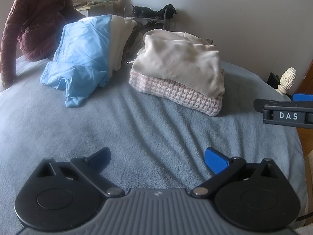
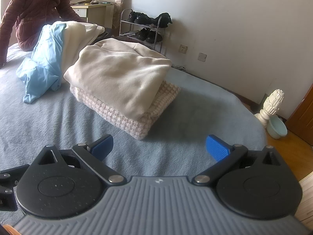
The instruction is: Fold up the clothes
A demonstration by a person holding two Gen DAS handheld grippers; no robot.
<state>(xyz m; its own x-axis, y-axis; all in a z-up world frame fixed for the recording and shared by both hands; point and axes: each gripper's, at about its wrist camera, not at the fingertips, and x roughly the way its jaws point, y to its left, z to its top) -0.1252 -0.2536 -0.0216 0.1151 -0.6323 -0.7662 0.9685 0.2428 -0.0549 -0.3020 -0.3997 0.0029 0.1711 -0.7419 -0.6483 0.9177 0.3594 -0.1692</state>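
A folded beige garment (image 1: pixel 182 66) lies on a folded pink houndstooth garment (image 1: pixel 176 96) on the grey-blue bed blanket (image 1: pixel 137 129); the stack also shows in the right wrist view, beige (image 2: pixel 119 76) over houndstooth (image 2: pixel 125 117). A loose heap with a light blue garment (image 1: pixel 78 58) and a cream one (image 1: pixel 119 39) lies further left, also in the right wrist view (image 2: pixel 43 62). My left gripper (image 1: pixel 157 159) is open and empty above bare blanket. My right gripper (image 2: pixel 159 147) is open and empty, just in front of the stack; its side shows in the left wrist view (image 1: pixel 283 113).
A person in a maroon quilted jacket (image 1: pixel 37 19) leans on the bed's far left. A shoe rack (image 2: pixel 144 29) stands by the wall. A white bedpost finial (image 2: pixel 272 103) and a pale green basin (image 2: pixel 277 127) mark the bed's right corner.
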